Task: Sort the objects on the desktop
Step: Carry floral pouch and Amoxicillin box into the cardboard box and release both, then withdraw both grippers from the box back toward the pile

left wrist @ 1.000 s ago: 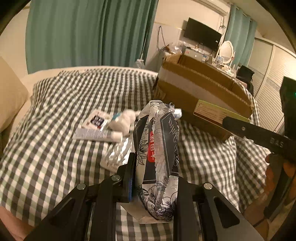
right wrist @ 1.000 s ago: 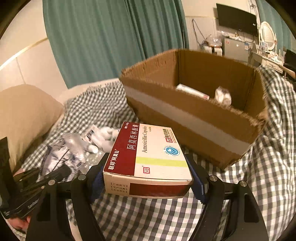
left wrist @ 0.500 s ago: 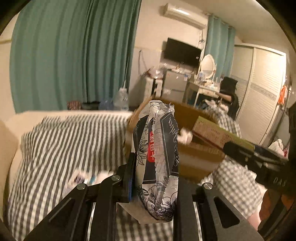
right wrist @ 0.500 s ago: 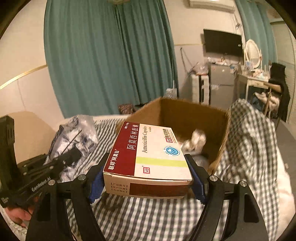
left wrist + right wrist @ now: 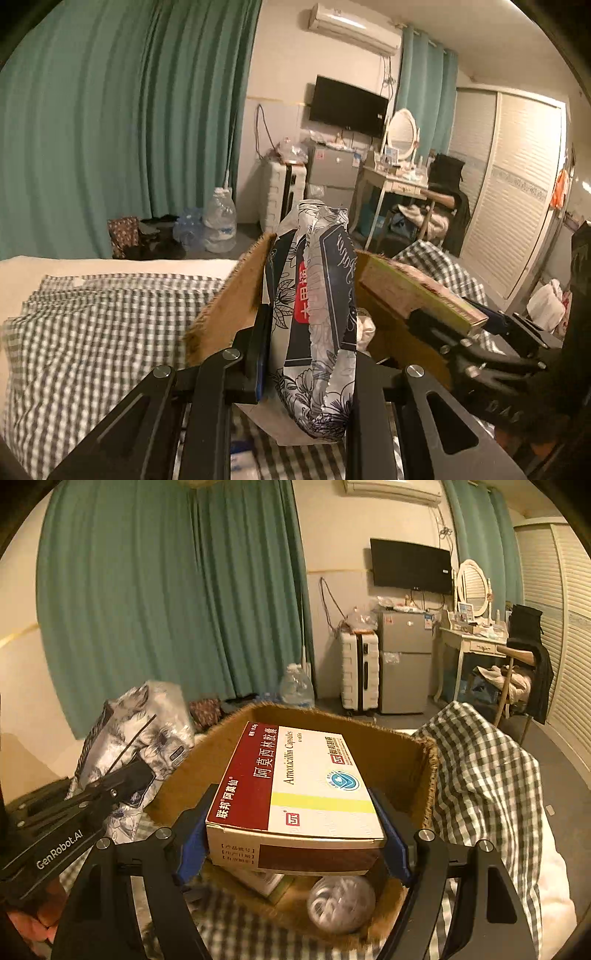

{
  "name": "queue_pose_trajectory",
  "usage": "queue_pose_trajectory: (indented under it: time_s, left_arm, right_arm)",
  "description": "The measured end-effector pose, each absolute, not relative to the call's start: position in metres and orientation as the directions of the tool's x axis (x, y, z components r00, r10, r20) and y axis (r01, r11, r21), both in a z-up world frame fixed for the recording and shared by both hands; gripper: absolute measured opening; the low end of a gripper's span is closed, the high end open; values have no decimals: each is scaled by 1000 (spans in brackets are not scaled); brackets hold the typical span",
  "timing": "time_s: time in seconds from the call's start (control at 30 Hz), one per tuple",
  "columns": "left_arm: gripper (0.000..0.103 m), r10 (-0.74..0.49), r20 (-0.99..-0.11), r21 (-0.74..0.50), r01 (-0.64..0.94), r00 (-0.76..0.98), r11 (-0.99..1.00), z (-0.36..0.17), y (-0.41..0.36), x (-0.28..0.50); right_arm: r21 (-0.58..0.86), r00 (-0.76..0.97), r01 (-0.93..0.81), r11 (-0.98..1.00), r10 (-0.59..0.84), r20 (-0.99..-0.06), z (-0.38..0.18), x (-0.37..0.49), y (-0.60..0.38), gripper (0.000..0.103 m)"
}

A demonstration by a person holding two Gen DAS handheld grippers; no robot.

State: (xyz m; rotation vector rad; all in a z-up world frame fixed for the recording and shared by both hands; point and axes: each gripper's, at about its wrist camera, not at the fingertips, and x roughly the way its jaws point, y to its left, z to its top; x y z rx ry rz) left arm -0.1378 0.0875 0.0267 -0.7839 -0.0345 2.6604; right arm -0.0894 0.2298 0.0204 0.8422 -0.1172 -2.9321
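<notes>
The right gripper, clamped on an amoxicillin box, hung over the open cardboard carton on the checked bedspread. At its nine o'clock the left gripper pinched a floral foil packet by the carton's near wall. A small roll already lay inside; both held items awaited dropping.
</notes>
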Motion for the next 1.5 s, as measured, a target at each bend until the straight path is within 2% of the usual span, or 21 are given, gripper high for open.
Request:
queue_pose_trajectory:
  time_s: [0.23,0.3,0.33,0.37,0.4,0.43,0.5,0.57,0.67,0.83,0.93,1.0,1.17,1.3,1.5]
  left_arm:
    - [21,331,-576,-71,-358,-747,-931,0,116,-180]
    - [32,306,-600,-58,-342,-739,-938,-7,118,-186]
    - [38,298,-610,-56,-336,-734,-940,-9,119,-188]
    - [52,293,-619,-62,-327,-728,-943,-11,119,-189]
    - [59,296,-624,-72,-324,-723,-943,-12,117,-187]
    - [62,300,-624,-81,-323,-722,-943,-12,113,-182]
    - [74,304,-616,-89,-320,-727,-943,-8,107,-172]
    - [78,303,-608,-84,-321,-734,-943,-1,101,-162]
    - [79,306,-590,-67,-333,-747,-941,13,91,-143]
    - [91,266,-563,-1,-322,-783,-947,35,70,-102]
    - [92,244,-545,28,-308,-802,-951,48,51,-76]
    - [99,227,-534,30,-287,-814,-957,54,34,-61]
    - [103,177,-512,30,-223,-841,-974,64,-8,-28]
    - [103,130,-528,26,-169,-839,-985,49,-39,-12]
    - [103,114,-617,-94,-71,-779,-993,-26,-81,6]
  right_arm:
    - [106,-818,43,-993,-96,-567,-4,-117,244,77]
    - [100,-832,41,-994,-89,-547,-2,-112,247,79]
    - [89,-841,35,-995,-77,-536,0,-109,248,84]
    - [82,-846,32,-996,-70,-529,1,-108,248,87]
    - [74,-854,32,-997,-66,-517,4,-103,248,89]
    - [70,-857,29,-997,-61,-511,5,-100,247,89]
    - [70,-861,26,-997,-58,-506,7,-96,246,89]
    - [81,-860,29,-996,-67,-506,9,-90,245,89]
    - [91,-857,50,-995,-89,-507,16,-83,241,89]
    - [66,-873,86,-994,-107,-476,39,-55,228,89]
    - [63,-874,114,-991,-131,-467,51,-42,222,89]
    - [52,-872,148,-988,-155,-464,58,-28,213,89]
    - [23,-865,188,-982,-177,-469,57,-3,188,91]
    - [78,-833,231,-970,-238,-500,37,9,172,92]
    - [114,-775,251,-961,-270,-571,-15,7,151,92]
